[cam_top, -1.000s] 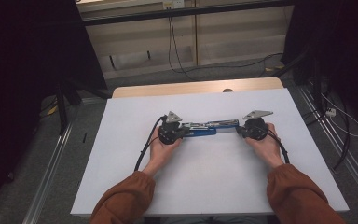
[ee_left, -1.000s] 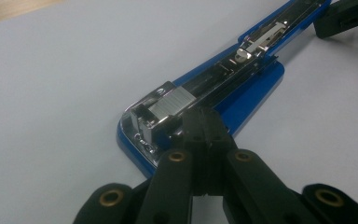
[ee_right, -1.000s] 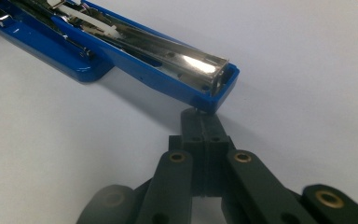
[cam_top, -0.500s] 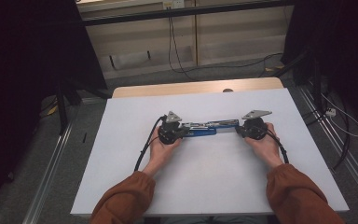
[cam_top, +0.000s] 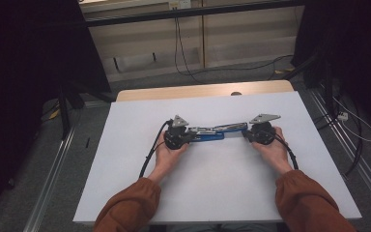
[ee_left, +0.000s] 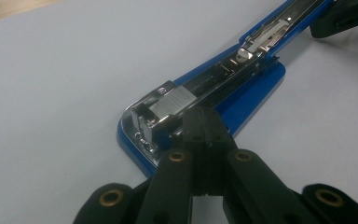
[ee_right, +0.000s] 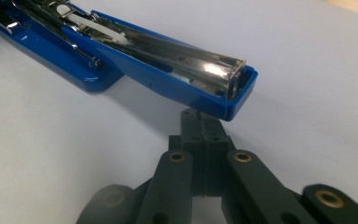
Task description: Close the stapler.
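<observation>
Lying opened out flat near the middle of the white worktop [cam_top: 125,159], the blue stapler [cam_top: 211,134] stretches in a line between the two grippers. Its base sits toward the left gripper and its swung-open upper arm reaches toward the right gripper. In the left gripper view, the stapler base [ee_left: 200,102] shows a metal magazine channel with a ribbed silver block at the near end (the block lies just ahead of the fingertips). In the right gripper view, the upper arm [ee_right: 168,79] shows a bright metal liner inside its blue shell, and its squared tip overhangs the worktop just above the fingers.

At the stapler's left end, the left gripper [ee_left: 204,122] has its fingers pressed together, with the tips touching the stapler at the edge of the base beside the silver block. At the stapler's right end, the right gripper [ee_right: 200,122] likewise has its fingers pressed together, with the tips meeting the underside of the arm's blue tip. Whether either pair pinches any part of the stapler cannot be told.

In the high view, the left hand [cam_top: 166,153] and right hand [cam_top: 273,151] grip the tools on the near side of the stapler, rust-coloured sleeves [cam_top: 130,210] trailing toward the worktop's near edge. A black cable [cam_top: 150,150] loops from the left gripper beside the left wrist.
</observation>
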{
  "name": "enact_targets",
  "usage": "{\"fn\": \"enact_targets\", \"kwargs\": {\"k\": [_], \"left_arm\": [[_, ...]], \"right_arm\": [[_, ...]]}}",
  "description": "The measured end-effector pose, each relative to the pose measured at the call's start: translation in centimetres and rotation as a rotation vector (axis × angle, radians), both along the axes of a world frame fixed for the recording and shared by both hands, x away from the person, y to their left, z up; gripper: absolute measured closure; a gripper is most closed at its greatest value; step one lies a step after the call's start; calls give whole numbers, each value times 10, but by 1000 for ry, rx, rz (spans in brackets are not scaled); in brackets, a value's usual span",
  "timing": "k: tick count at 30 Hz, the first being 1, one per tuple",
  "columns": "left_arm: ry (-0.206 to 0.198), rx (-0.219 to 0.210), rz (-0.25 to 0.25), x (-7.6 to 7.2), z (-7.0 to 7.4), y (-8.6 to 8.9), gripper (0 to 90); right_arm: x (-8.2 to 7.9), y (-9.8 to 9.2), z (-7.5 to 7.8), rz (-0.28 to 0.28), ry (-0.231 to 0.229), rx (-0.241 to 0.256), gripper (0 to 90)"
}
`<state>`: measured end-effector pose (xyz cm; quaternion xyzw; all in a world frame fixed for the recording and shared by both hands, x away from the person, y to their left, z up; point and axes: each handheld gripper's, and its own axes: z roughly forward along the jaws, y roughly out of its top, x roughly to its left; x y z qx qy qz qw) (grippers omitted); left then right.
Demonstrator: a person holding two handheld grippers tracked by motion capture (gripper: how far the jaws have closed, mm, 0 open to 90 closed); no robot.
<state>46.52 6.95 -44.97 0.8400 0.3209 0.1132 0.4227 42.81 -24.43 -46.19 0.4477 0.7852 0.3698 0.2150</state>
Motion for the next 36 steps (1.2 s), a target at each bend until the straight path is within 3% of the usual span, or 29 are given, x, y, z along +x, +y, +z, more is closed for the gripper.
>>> {"fn": "enact_targets", "kwargs": {"k": [1,18,36], "left_arm": [[6,-17,8,0,-1,0,900],[1,-12,14,1,0,2,900],[-3,-11,22,-2,0,4,900]], "right_arm": [[0,0,1,0,0,1,900],[0,3,4,0,-42,33,900],[-6,9,13,38,-131,152,900]]}}
